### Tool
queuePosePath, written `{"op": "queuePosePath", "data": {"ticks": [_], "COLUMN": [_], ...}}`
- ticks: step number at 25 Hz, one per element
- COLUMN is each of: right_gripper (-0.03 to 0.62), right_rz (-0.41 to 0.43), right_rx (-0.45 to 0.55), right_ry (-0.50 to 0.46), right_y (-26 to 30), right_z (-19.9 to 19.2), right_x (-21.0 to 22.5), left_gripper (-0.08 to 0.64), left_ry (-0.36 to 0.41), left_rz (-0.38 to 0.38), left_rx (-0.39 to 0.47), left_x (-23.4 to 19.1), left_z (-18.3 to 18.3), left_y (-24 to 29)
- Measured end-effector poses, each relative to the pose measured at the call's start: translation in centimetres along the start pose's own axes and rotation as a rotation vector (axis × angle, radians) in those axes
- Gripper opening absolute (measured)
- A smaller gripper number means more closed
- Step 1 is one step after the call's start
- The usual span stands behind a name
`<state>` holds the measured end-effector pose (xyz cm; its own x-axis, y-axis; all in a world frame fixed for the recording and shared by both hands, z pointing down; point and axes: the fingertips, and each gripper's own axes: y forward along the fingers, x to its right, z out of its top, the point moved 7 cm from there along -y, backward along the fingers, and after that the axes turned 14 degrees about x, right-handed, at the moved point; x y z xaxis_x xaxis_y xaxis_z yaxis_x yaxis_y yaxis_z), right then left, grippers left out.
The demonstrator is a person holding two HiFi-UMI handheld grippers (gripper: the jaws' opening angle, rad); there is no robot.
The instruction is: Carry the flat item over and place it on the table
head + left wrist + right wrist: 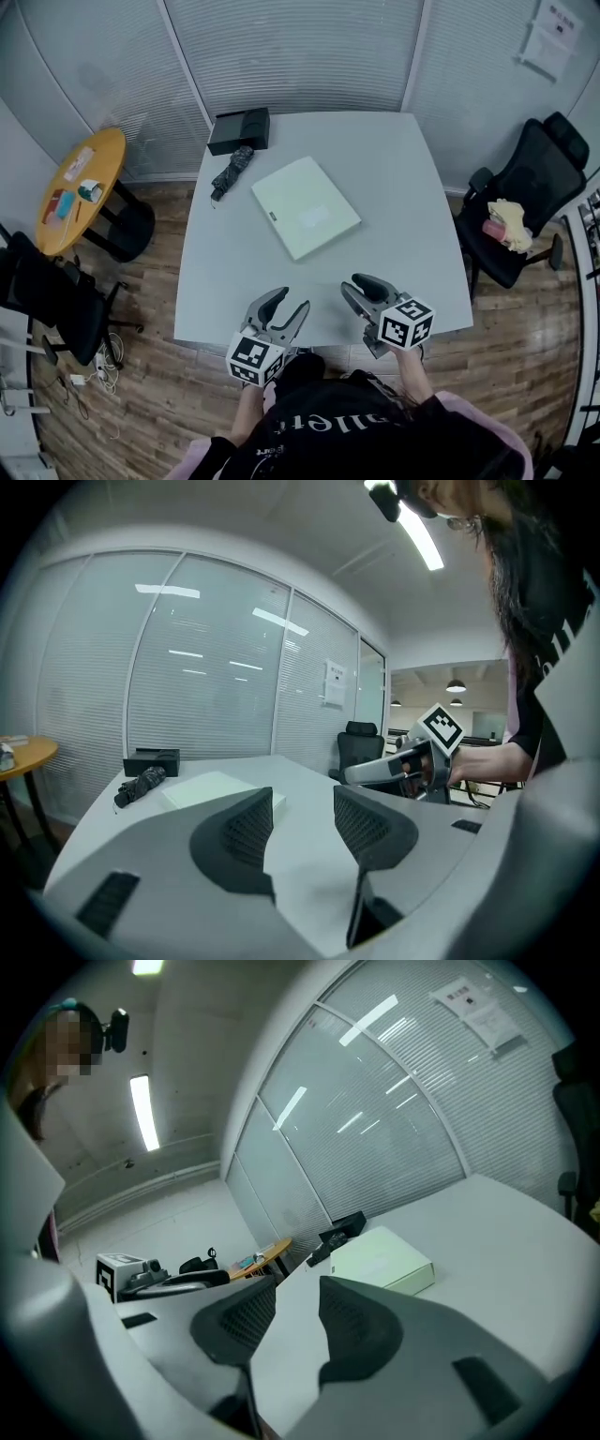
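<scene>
The flat item is a pale green box lying in the middle of the grey table; it also shows ahead in the left gripper view as the box and in the right gripper view as the box. My left gripper hovers at the table's near edge, jaws wide apart and empty. Close beside it, my right gripper has a narrower gap with nothing in it. Both are well short of the box and apart from it.
A folded black umbrella and a black case lie at the table's far left corner. A round wooden side table stands left, with a black chair near it. Another office chair with cloth on it stands right.
</scene>
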<state>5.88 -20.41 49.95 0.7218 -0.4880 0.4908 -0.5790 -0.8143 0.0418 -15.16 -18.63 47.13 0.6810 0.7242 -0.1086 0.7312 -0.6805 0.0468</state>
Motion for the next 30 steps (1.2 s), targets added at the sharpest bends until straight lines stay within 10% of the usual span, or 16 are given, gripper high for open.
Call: {"op": "queuePosePath", "data": {"ticks": [17, 30], "right_gripper": [0.049, 0.048], "right_rz": [0.146, 0.242], "right_rx": [-0.025, -0.032], "right_ry": [-0.133, -0.103], "right_y": [-12.7, -14.1], "right_z": [0.5, 0.0], "right_x": [-1.0, -2.5], "left_gripper": [0.202, 0.124], "left_ry": [-0.002, 0.005], "left_rz": [0.126, 0.159], "left_rx": [0.049, 0.047], "left_x": [13.7, 16.3], "left_z": [0.3, 1.4], "left_y": [-3.3, -4.9]}}
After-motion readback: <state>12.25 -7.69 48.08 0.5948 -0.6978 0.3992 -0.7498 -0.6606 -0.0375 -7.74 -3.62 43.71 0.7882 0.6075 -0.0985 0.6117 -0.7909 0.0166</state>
